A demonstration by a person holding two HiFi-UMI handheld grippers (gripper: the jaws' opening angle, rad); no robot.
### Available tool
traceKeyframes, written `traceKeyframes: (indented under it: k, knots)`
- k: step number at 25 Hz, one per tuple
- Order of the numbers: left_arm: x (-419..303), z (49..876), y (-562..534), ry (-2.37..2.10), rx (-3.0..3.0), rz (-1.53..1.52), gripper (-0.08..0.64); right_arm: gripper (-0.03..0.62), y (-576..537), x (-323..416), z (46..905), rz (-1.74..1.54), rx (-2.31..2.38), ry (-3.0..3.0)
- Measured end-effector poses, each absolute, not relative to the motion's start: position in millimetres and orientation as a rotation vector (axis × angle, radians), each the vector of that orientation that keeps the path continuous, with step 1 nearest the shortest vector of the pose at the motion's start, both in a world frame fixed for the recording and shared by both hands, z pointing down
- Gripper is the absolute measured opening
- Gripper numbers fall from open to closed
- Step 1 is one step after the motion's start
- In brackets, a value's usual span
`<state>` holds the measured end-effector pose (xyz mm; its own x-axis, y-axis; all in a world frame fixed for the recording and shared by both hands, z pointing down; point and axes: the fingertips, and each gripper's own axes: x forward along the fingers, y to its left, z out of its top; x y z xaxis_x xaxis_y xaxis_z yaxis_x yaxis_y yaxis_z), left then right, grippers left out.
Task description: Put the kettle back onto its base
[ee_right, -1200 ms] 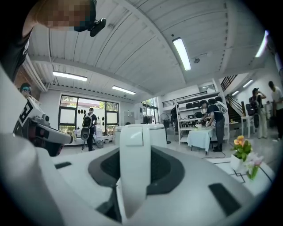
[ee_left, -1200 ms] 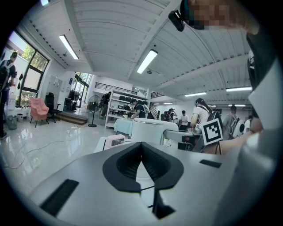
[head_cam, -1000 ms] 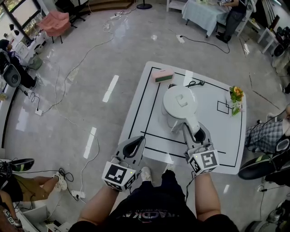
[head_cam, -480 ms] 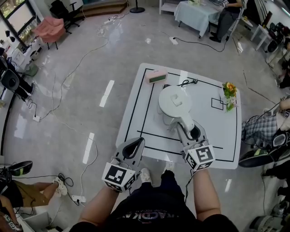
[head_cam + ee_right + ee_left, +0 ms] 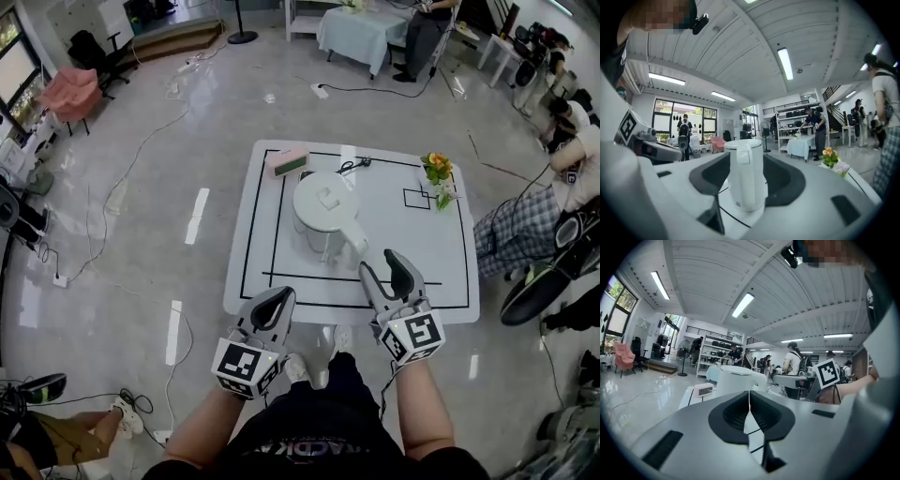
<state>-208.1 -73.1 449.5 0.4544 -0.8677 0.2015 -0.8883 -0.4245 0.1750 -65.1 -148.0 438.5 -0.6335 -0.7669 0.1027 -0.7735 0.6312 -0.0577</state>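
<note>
The white kettle (image 5: 322,208) stands upright on the white table (image 5: 431,272), its handle (image 5: 355,241) turned toward me. Its base is hidden under it; a black cord (image 5: 352,167) runs off behind. My right gripper (image 5: 383,266) hovers just short of the handle, not touching it. Its jaws have just been opening and stand wide apart with nothing pressed between them. In the right gripper view the kettle (image 5: 746,174) rises straight ahead between the spread jaws. My left gripper (image 5: 277,300) is shut and empty at the table's near edge. The kettle (image 5: 738,379) lies beyond its tips (image 5: 750,404).
A pink box with a display (image 5: 286,161) lies at the table's far left, and a small vase of flowers (image 5: 437,172) stands at the far right. Black lines mark the tabletop. People sit to the right of the table, and cables trail over the floor.
The right gripper's jaws have let go of the kettle handle, spread wide and drawn back toward me. The kettle stays standing on the table. The left gripper stays shut.
</note>
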Motion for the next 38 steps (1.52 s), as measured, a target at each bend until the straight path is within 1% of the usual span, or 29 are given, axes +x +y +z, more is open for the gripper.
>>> traceKeyframes:
  k: [8, 12, 13, 14, 15, 16, 27, 38]
  knots:
    - [-131, 444, -70, -1.260, 2.590, 0.085, 0.008, 0.202, -102, -8, 420, 0.117, 1.453, -2.689]
    - [-97, 433, -66, -1.174, 2.639, 0.076, 0.006, 0.170, -84, 22, 405, 0.082, 1.514, -2.651]
    - [-90, 431, -65, -1.163, 2.646, 0.079, 0.006, 0.132, -82, 29, 402, 0.077, 1.536, -2.643]
    - [-84, 430, -64, -1.158, 2.651, 0.083, 0.006, 0.055, -79, 35, 400, 0.071, 1.550, -2.637]
    - [-78, 429, -63, -1.157, 2.652, 0.087, 0.006, 0.017, -77, 40, 398, 0.064, 1.550, -2.636]
    - [-72, 430, -63, -1.162, 2.651, 0.091, 0.006, 0.002, -76, 44, 398, 0.057, 1.538, -2.639]
    - [14, 440, -60, -1.424, 2.512, 0.119, 0.005, 0.002, -78, 113, 414, 0.083, 1.200, -2.794]
    - [48, 447, -31, -1.743, 2.308, 0.091, 0.005, 0.002, -74, 151, 434, 0.135, 0.893, -2.906]
